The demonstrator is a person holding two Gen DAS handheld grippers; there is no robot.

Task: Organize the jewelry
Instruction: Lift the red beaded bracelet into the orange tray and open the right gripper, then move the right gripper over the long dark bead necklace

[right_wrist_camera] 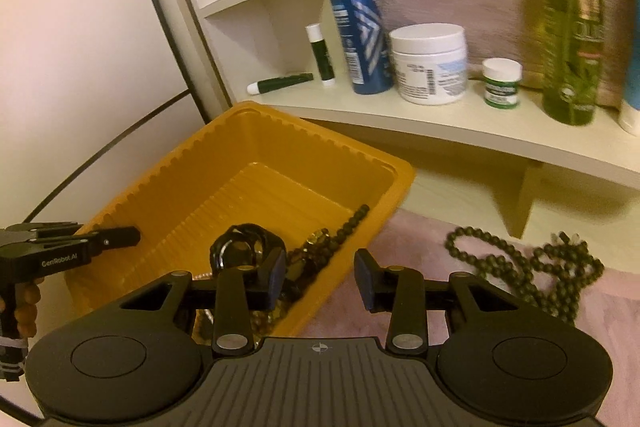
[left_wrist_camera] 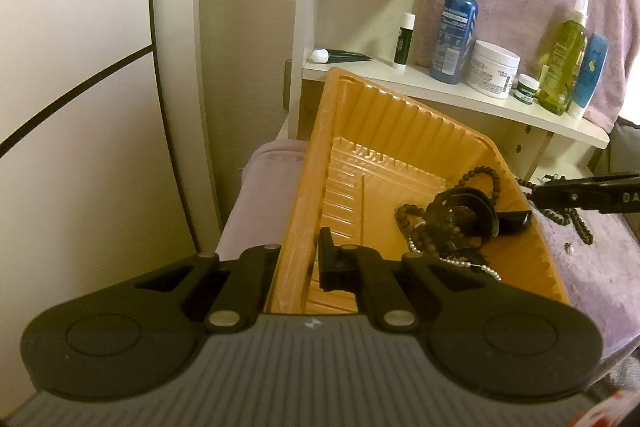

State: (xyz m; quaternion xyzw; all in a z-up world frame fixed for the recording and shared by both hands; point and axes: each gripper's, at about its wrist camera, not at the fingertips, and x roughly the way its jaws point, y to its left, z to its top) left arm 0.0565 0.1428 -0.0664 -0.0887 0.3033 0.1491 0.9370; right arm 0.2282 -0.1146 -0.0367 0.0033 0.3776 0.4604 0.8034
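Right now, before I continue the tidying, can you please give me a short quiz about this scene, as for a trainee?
1. True or false: the right gripper is open and holds nothing.
2. The dark bead necklace beside the orange tray lies on: A) the shelf B) the pink cloth C) a plate.
3. Which gripper straddles the tray's wall?
Key: 1 true; 2 B; 3 the left gripper.
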